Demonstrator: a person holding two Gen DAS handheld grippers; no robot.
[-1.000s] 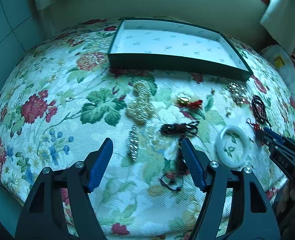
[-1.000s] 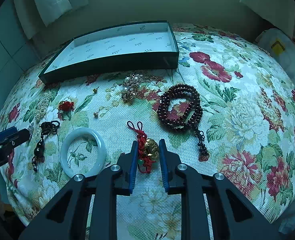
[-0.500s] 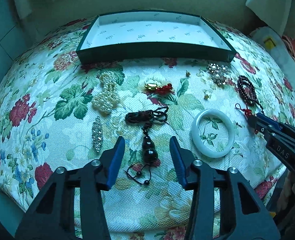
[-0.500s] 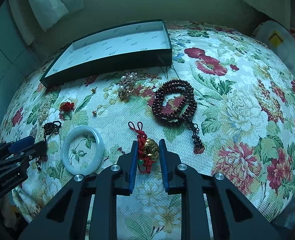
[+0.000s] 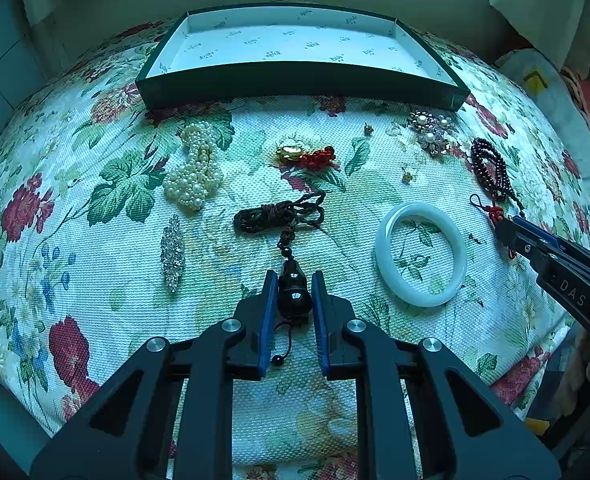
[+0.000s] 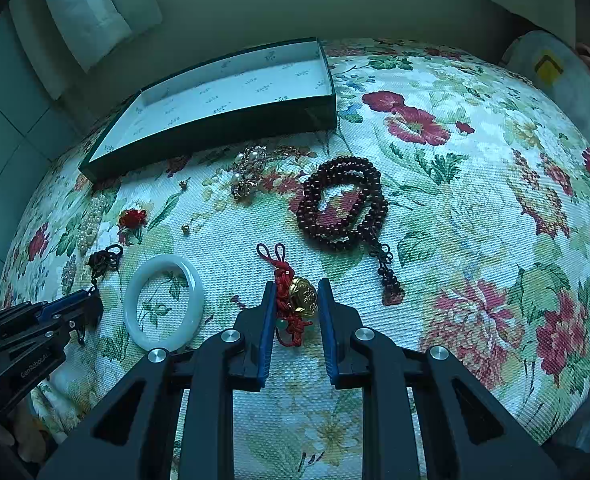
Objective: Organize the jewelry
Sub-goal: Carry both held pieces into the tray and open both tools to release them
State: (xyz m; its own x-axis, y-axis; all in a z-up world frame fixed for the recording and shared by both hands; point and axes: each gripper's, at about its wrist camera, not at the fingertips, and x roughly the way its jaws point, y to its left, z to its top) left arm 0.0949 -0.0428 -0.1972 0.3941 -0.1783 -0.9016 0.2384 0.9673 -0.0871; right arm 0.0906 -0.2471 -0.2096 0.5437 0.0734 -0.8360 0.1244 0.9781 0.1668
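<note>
Nearer than the shallow dark-green box, a dark gourd-shaped pendant is pinched by the just-closed left gripper; a gold red-knotted charm is clamped by the right gripper

Right tool clamped on gold charm with red knotted cord; white bangle just left, dark bead strand beyond, on floral desk.

Dim bluish-green cast, soft even light with faint shadows, sharp centre, strong fisheye bending (dark vignetted corners)
</note>
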